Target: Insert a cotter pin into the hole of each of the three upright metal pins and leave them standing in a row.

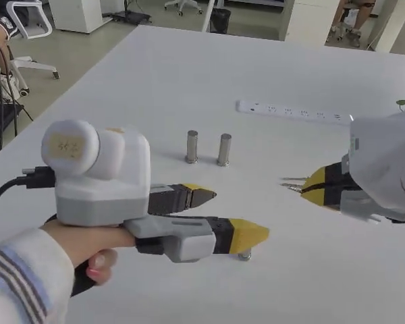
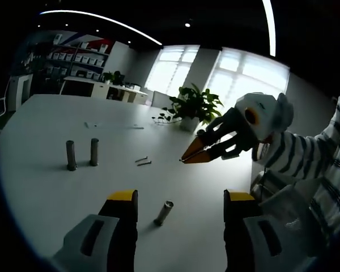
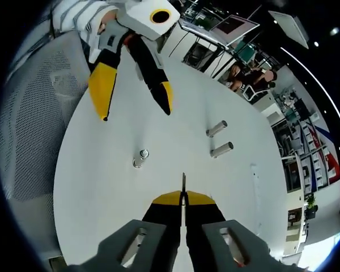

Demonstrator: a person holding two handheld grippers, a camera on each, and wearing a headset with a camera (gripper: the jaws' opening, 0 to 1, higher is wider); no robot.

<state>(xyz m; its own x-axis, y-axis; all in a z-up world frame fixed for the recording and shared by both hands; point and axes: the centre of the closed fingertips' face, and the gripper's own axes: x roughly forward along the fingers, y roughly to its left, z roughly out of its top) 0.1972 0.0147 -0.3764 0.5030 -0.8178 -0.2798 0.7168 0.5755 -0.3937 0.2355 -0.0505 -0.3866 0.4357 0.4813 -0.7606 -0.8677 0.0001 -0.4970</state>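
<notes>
Left hand-held gripper (image 1: 239,214) level, jaws wide and empty, right hand-held gripper (image 1: 309,189) pinching cotter pin (image 3: 183,182)

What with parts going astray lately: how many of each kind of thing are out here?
Metal pins: 3
Cotter pins: 3, two loose, one in the right tongs
Power strip: 1
Total: 7

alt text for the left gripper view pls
The left tool, jaws open, frames a metal pin lying on the white table. Two upright pins stand beyond at left, two cotter pins lie loose mid-table, and the right tool reaches in, shut.
</notes>
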